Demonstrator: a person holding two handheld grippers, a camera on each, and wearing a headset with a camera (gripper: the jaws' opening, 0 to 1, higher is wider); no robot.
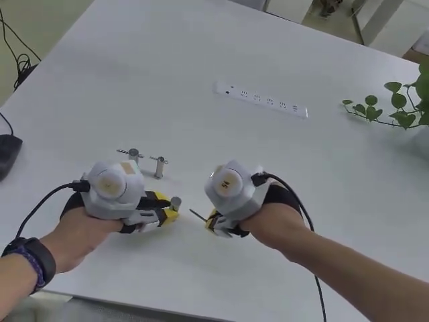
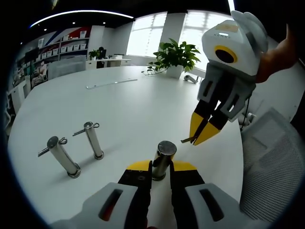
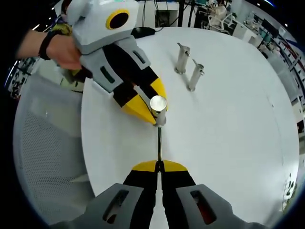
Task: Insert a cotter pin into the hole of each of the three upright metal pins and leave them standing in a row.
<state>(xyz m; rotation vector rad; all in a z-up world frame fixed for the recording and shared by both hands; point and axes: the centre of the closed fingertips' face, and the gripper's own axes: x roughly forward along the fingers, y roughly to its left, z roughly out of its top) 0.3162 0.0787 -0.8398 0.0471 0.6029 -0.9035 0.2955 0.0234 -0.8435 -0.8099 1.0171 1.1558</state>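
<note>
Bright, even indoor light falls on the white table, which carries only soft, faint shadows and a mild sheen. In the left gripper view, tall windows glow overexposed, and a ceiling light strip bows with the fisheye bend. Both gripper views warp strongly toward their edges, where detail softens. The polished top of a metal pin glints white.

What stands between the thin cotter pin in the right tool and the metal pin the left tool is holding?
Nothing visible. The right tool holds the cotter pin aimed at the metal pin clamped in the left tool, with only bare table in the gap. The other two pins stand aside.
</note>
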